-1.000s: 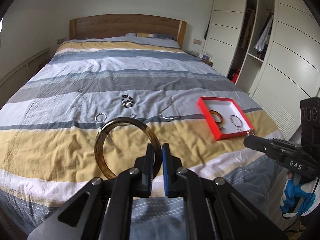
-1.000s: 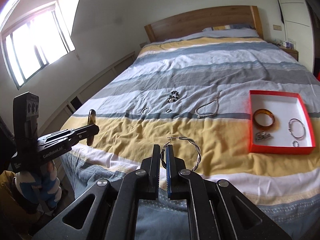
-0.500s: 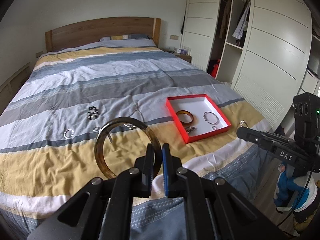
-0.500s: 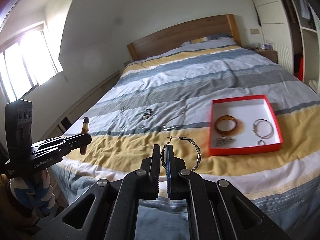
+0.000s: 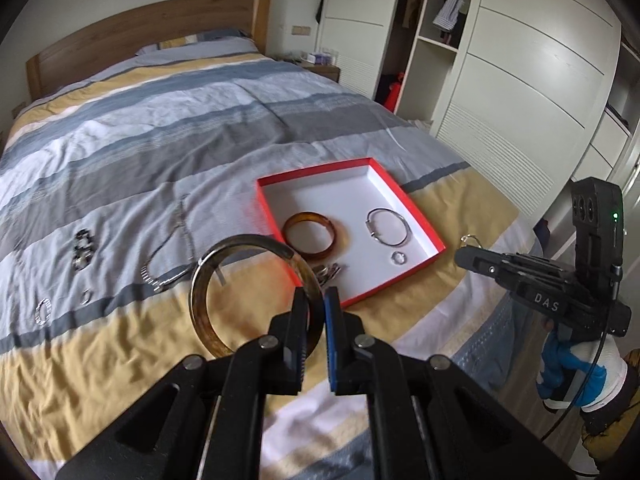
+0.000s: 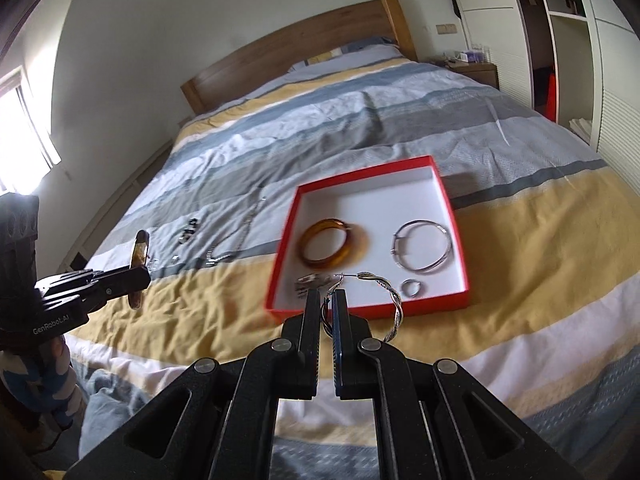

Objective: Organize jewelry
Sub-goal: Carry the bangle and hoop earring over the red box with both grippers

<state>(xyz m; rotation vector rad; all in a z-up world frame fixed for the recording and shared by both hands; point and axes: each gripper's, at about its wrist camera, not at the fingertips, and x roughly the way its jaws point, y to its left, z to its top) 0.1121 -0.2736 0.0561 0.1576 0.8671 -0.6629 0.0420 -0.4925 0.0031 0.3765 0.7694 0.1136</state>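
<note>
My left gripper [image 5: 315,298] is shut on a brown tortoiseshell bangle [image 5: 204,312], held upright above the bed's front edge, left of the red tray [image 5: 420,216]. It also shows in the right wrist view [image 6: 138,254]. My right gripper [image 6: 327,296] is shut on a twisted silver hoop earring [image 6: 394,300], just in front of the tray's near rim [image 6: 360,312]. The tray holds an amber bangle [image 6: 332,246], a silver bangle [image 6: 424,250], a small ring [image 6: 411,288] and a small silver piece [image 6: 310,282].
On the striped duvet left of the tray lie a silver chain necklace [image 5: 168,256], a dark beaded piece [image 5: 82,248], a small ring [image 5: 85,297] and a silver earring [image 5: 43,309]. White wardrobes [image 5: 520,60] stand to the right, the wooden headboard [image 5: 140,36] at the back.
Both grippers have moved forward and right toward the red tray, which now looks larger and closer. Each still holds its piece.
</note>
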